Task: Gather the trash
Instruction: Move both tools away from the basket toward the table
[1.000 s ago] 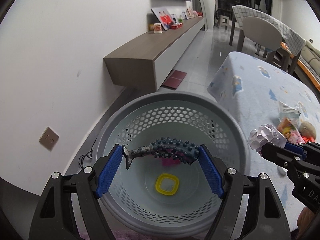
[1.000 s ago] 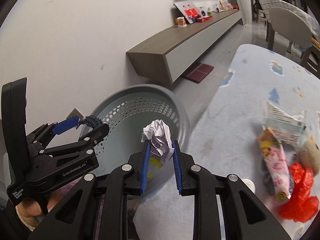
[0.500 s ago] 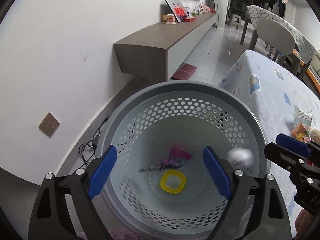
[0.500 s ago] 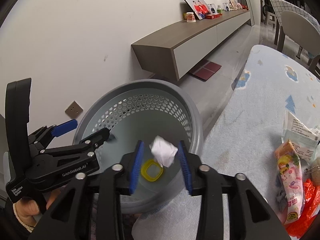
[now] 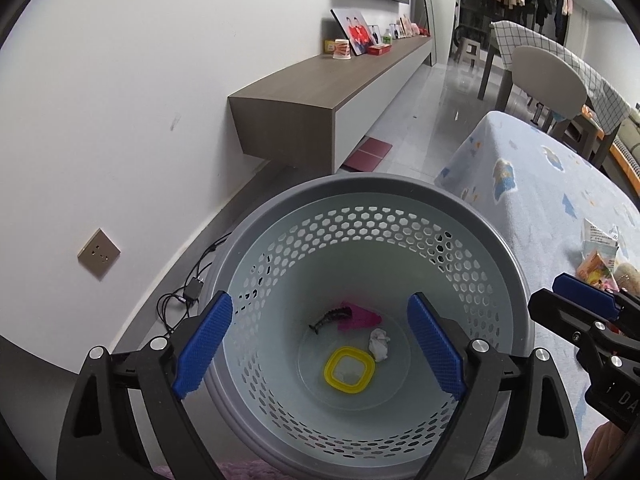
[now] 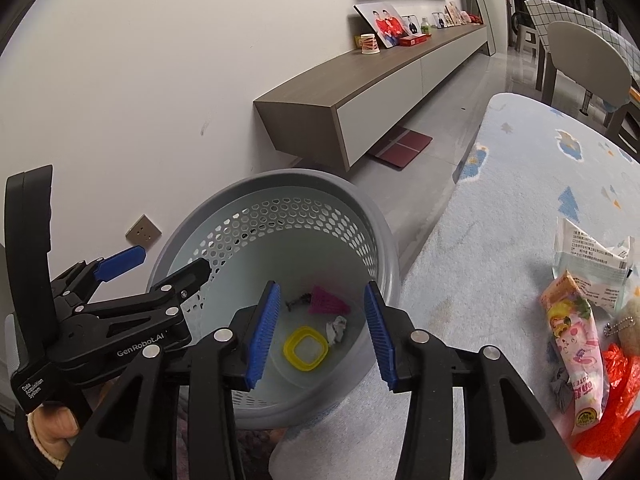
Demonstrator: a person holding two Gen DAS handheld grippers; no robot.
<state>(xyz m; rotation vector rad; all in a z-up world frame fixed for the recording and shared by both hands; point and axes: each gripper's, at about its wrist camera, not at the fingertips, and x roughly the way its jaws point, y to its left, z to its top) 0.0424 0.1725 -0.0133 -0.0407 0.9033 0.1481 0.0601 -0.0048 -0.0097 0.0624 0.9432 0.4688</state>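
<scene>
My left gripper (image 5: 320,308) hangs open over the grey perforated basket (image 5: 360,184), with nothing between its blue pads. On the basket floor lie a dark knobbly toy (image 5: 330,318), a pink scrap (image 5: 358,317), a crumpled paper ball (image 5: 379,344) and a yellow square ring (image 5: 349,369). My right gripper (image 6: 322,292) is open and empty above the basket's (image 6: 280,178) near rim, beside the left gripper (image 6: 168,262). The paper ball (image 6: 336,329) rests beside the yellow ring (image 6: 305,348).
A light blue patterned tablecloth (image 6: 520,208) lies to the right, carrying a white wrapper (image 6: 588,256), a pink snack packet (image 6: 576,348), red plastic (image 6: 616,392) and a fluffy beige ball (image 6: 630,324). A low wall cabinet (image 5: 320,92) and a chair (image 5: 548,76) stand behind.
The left gripper spread and let go of the dark knobbly toy, which fell to the basket floor. The right gripper released the paper ball, which dropped in beside the yellow ring.
</scene>
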